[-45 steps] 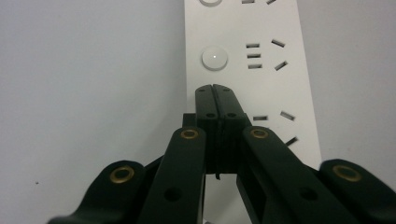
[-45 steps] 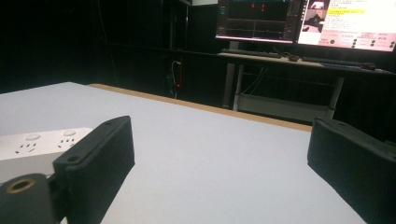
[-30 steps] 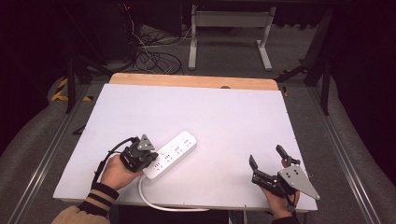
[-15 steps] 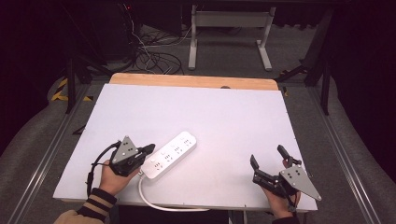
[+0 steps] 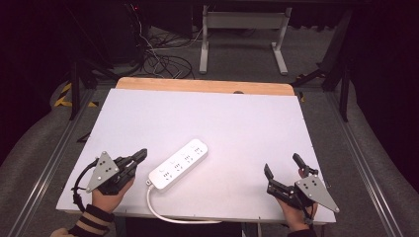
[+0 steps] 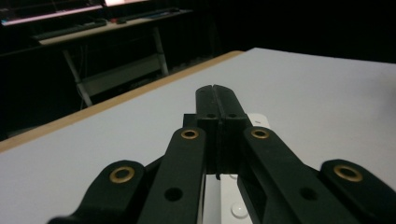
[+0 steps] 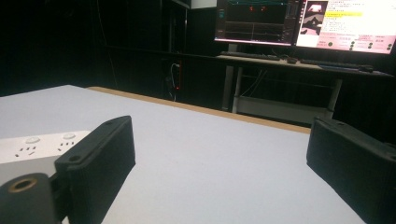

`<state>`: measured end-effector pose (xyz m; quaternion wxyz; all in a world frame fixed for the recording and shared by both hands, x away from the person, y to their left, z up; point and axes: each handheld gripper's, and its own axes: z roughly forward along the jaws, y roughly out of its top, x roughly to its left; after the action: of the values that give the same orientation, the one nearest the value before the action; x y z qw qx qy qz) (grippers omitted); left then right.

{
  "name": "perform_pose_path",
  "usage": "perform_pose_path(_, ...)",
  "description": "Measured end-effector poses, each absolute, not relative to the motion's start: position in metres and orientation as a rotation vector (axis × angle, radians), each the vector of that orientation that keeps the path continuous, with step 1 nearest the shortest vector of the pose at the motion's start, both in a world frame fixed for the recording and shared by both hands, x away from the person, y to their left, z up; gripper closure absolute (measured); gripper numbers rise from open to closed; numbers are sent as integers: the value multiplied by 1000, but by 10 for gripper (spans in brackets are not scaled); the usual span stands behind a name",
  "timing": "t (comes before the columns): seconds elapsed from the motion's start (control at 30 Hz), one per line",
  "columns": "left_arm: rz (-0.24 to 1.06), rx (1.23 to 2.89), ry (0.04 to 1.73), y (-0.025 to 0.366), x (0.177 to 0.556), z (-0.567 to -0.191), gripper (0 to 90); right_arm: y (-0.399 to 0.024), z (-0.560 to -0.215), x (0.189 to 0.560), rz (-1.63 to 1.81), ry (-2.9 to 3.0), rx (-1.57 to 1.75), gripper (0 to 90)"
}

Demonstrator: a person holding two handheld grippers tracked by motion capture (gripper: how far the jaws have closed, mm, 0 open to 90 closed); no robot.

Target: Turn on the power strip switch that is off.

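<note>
A white power strip [image 5: 179,164] lies at an angle on the white table [image 5: 237,123], its cable [image 5: 168,215] looping off the front edge. My left gripper [image 5: 142,154] is shut with nothing in it, its tips just left of the strip's near end and apart from it. In the left gripper view the closed jaws [image 6: 215,100] point along the strip [image 6: 233,205] below them. My right gripper [image 5: 282,165] rests open at the front right corner, empty. The right gripper view shows the strip [image 7: 32,147] off to the left beyond the wide jaws.
A wooden strip [image 5: 202,86] edges the table's far side. Beyond it stand a desk frame [image 5: 242,29] and tangled cables [image 5: 158,59] on the floor. Lit monitors [image 7: 303,23] glow on a desk in the right gripper view.
My left gripper has drawn back to the left, off the power strip's near end. The right gripper and the strip have kept still.
</note>
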<state>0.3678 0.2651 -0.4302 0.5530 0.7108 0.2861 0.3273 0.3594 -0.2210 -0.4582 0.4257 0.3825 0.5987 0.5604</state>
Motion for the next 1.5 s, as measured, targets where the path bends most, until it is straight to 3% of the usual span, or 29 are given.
perform_pose_path(0.57, 826, 1610, 732, 278, 359, -434, 897, -220, -458, 360, 1405, 1501, 951, 84)
perform_pose_path(0.7, 861, 1569, 715, 280, 359, -435, 789, -220, -458, 360, 1406, 1501, 948, 84)
perform_pose_path(0.83, 918, 1516, 697, 278, 363, -440, 423, -220, -458, 360, 1405, 1501, 947, 84)
perform_pose_path(0.93, 925, 1489, 740, 276, 371, -444, 67, -220, -458, 360, 1404, 1501, 947, 84)
perform_pose_path(0.97, 925, 1489, 740, 276, 371, -444, 24, -219, -458, 360, 1406, 1502, 947, 84)
perform_pose_path(1.5, 985, 1427, 753, 279, 370, -445, 8, -220, -458, 360, 1404, 1505, 943, 84)
